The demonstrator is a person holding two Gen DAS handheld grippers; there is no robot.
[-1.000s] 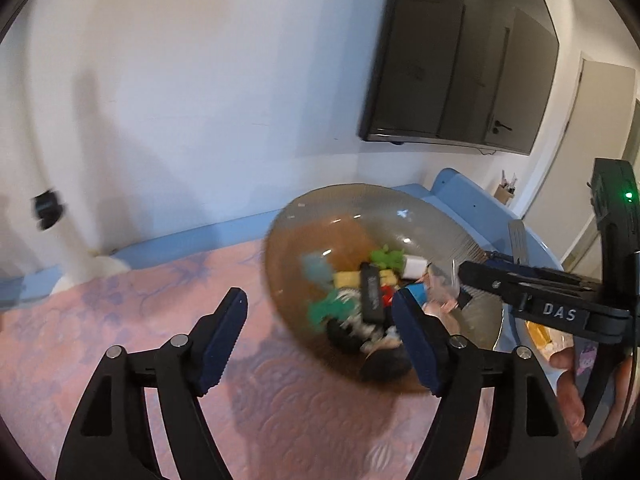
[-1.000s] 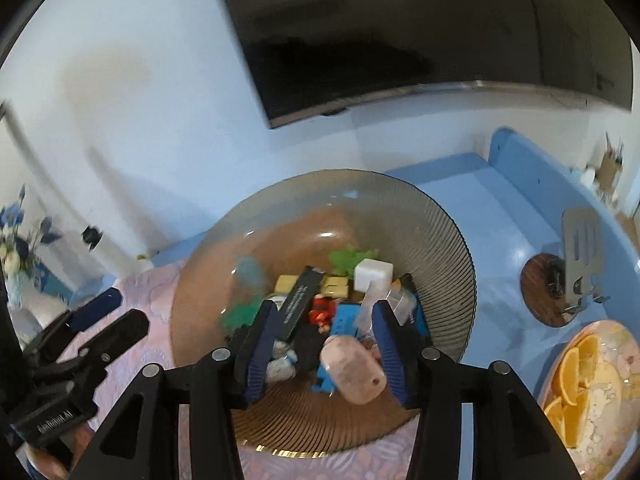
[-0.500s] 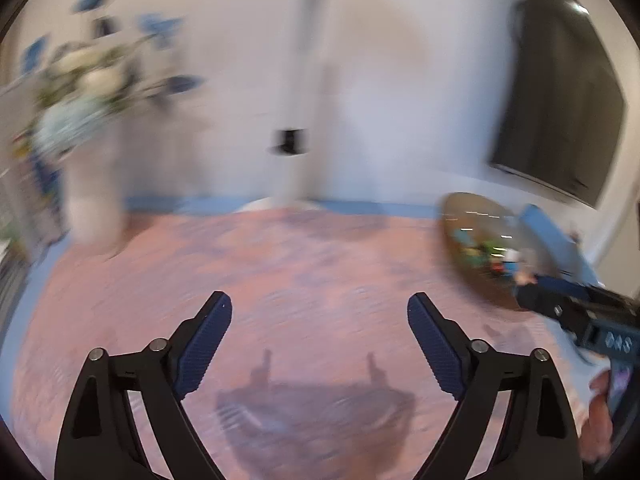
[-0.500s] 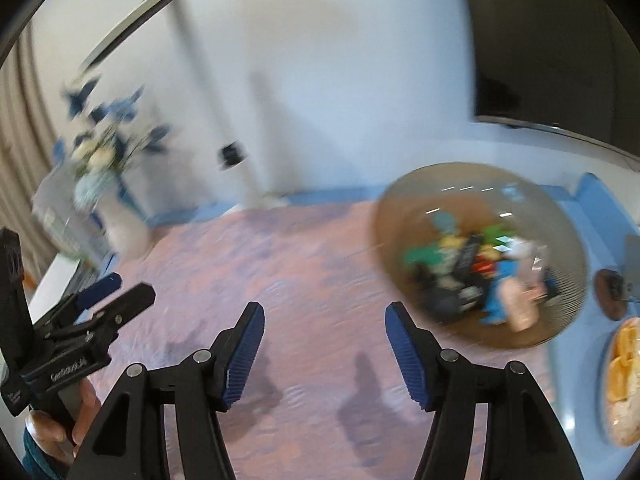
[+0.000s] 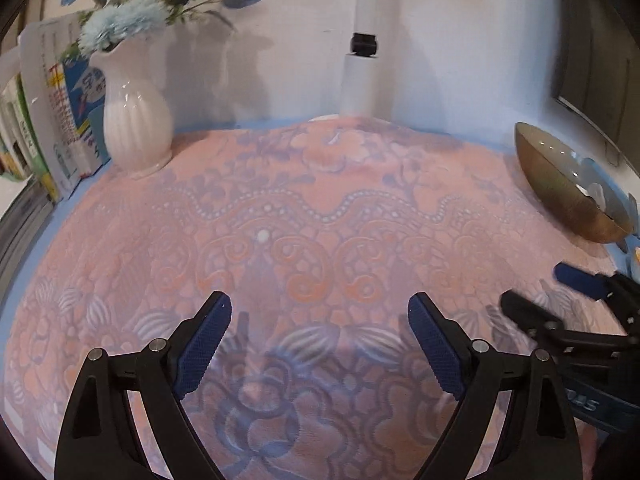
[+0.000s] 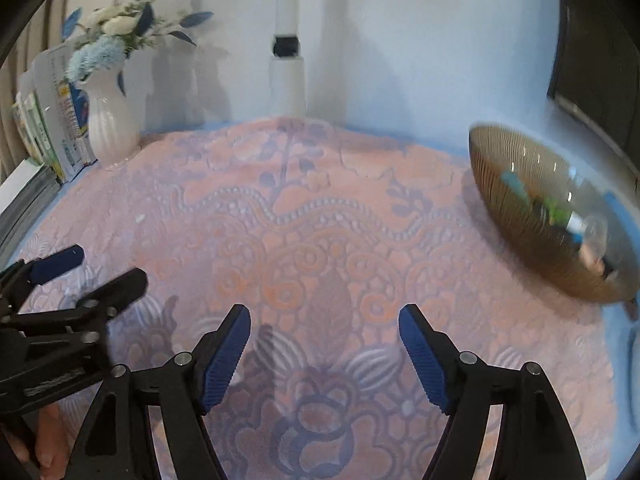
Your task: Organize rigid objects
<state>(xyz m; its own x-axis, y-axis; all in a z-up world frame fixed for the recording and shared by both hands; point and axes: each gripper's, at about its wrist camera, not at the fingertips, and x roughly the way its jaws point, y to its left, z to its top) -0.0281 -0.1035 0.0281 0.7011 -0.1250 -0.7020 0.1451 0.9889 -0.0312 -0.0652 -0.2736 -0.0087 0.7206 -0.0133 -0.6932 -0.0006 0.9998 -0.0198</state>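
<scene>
Right wrist view: the bowl (image 6: 536, 216) of small toys sits at the tabletop's (image 6: 320, 240) far right edge, well off to the right of the right gripper (image 6: 325, 322), whose empty jaws have just been opening. The left gripper (image 5: 320, 312) gapes wide, empty too.

I see a pale wall (image 5: 280, 20) behind the worktop (image 5: 320, 208), which wears a pink cloth with blue floral pattern. At the upper left a white vase (image 5: 134, 120) of blue and white flowers stands beside stacked books (image 5: 36, 128). A white pole (image 5: 364, 40) rises at top centre; a dark screen (image 5: 592, 40) hangs upper right.
</scene>
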